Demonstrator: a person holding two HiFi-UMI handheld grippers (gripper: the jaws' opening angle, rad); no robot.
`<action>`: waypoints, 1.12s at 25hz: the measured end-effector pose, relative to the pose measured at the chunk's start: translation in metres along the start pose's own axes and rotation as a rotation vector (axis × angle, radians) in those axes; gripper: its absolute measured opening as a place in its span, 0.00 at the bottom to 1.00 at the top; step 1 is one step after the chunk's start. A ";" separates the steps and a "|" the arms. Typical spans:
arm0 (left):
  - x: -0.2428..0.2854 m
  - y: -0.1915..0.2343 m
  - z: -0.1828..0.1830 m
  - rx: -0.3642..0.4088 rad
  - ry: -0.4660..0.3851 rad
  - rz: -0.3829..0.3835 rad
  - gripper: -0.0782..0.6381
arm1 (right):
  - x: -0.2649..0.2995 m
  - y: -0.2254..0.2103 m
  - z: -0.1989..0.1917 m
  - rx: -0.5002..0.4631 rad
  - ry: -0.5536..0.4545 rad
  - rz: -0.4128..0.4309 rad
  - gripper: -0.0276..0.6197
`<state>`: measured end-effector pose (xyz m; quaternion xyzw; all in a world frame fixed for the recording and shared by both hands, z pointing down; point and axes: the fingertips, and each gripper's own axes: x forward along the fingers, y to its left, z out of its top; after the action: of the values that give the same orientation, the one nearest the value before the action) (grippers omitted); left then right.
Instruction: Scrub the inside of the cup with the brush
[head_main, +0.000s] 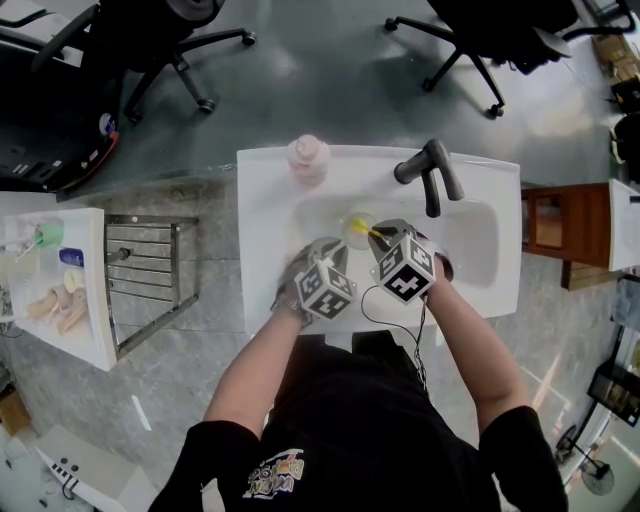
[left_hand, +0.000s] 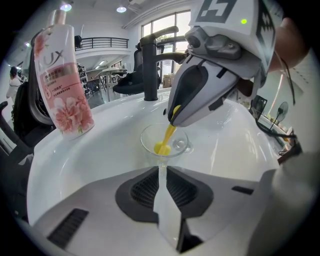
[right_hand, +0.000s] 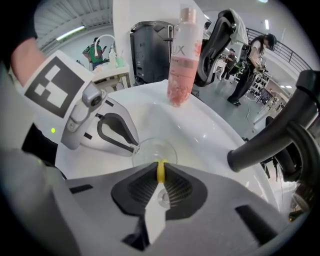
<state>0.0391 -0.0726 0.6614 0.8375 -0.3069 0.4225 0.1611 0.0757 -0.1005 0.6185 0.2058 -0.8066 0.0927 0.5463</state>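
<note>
**Brush head inside cup; both grippers engaged.**
The left gripper (left_hand: 161, 176) is clamped on the near wall of the clear cup (left_hand: 183, 145), which sits within the white sink basin (left_hand: 100, 150). The right gripper (right_hand: 161, 172) is closed on the yellow brush (left_hand: 162, 147), whose head is down inside the cup.

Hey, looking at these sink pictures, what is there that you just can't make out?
- Head view: the left gripper and right gripper cover most of the cup.
- Right gripper view: its own jaws, shut on the brush handle, hide the brush head.
- Left gripper view: whether the brush head touches the cup's bottom; clear glass and glare leave that unclear.
</note>
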 end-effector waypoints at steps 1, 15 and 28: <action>0.000 0.000 0.000 0.000 0.000 0.000 0.17 | 0.000 0.001 -0.002 -0.009 0.010 0.002 0.10; 0.000 0.001 0.000 0.000 -0.001 0.004 0.17 | -0.003 0.017 -0.008 0.092 0.021 0.108 0.10; -0.001 0.001 0.000 0.002 -0.002 0.002 0.17 | -0.005 0.018 0.001 0.282 -0.092 0.149 0.10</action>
<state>0.0376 -0.0730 0.6605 0.8377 -0.3075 0.4223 0.1593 0.0686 -0.0840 0.6146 0.2241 -0.8229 0.2359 0.4659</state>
